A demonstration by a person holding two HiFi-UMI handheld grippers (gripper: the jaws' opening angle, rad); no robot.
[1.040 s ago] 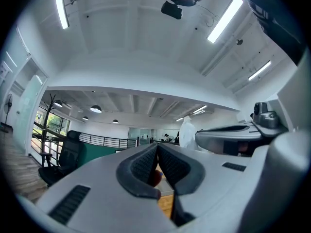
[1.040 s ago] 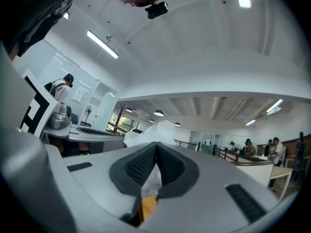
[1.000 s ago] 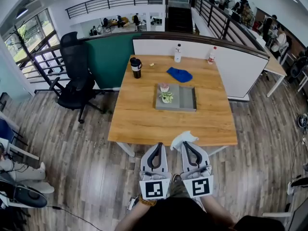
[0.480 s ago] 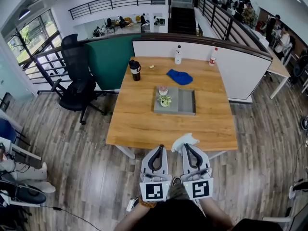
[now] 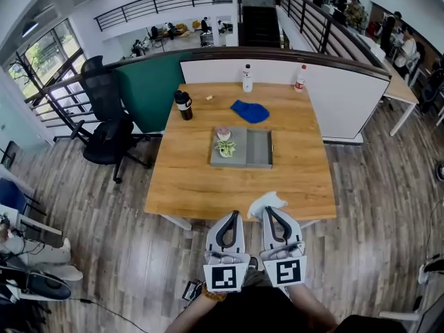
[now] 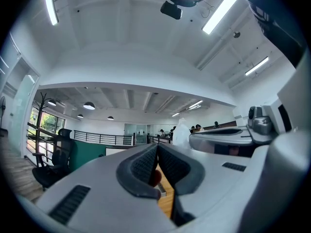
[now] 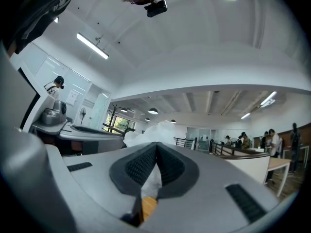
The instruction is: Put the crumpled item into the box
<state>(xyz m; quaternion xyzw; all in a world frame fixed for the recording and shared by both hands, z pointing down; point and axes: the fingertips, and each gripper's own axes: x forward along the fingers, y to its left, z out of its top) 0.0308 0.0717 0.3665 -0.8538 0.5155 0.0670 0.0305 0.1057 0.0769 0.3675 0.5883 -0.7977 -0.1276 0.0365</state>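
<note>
— How far along is this?

— Barely started, I'd judge. The crumpled paper (image 5: 268,200) is pinched in the right tool (image 5: 269,211), close to the front edge of the bench (image 5: 201,186). The grey box (image 5: 259,148) sits mid-bench, well apart from it.

— And the tools?

— The right one's jaws are closed on the white paper, which pokes out past the tips. The left tool (image 5: 232,216) is closed too, with nothing in it.

— What's left?

— Carrying the paper to the box and letting go.
</note>
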